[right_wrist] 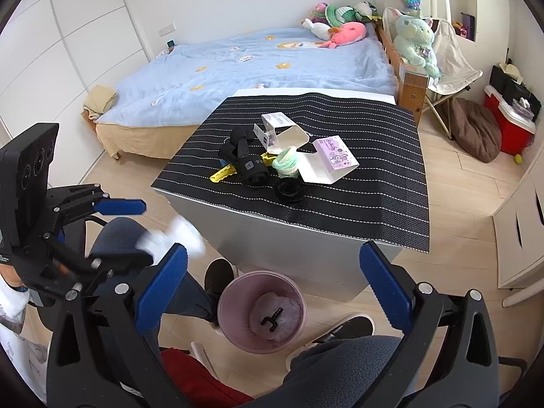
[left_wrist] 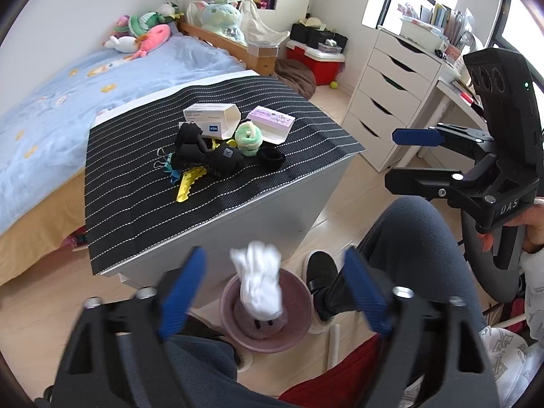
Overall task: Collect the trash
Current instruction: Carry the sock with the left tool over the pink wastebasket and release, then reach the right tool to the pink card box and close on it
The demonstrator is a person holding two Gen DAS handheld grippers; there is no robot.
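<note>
1. The crumpled white paper ball (left_wrist: 260, 280) is the trash. It is in the air between the two blue pads of the left gripper (left_wrist: 272, 292), right above the round pink plastic bin (left_wrist: 302, 326) on the floor. It looks blurry, and no pad touches it.
2. The left gripper's jaws are spread wide. The right gripper (right_wrist: 275, 289) is spread wide too, with nothing in it.
3. I think the step is dropping the paper into the bin. To do it well, keep the left gripper over the middle of the bin, so the ball lands inside and not on the rim.
4. More things wait on the black striped mat (left_wrist: 142, 183) on the low white table: a white open cardboard box (left_wrist: 212, 120), a small purple and white box (left_wrist: 270, 122), a black strap (left_wrist: 217, 159) and a green fuzzy ring (left_wrist: 250, 137).
5. The left view shows the ball straight over the bin, hiding part of the bottom.
6. The right view shows the inside of the bin better: a small black hook shape (right_wrist: 272, 318) lies there. The ball is only a white blur off to the side.
</note>
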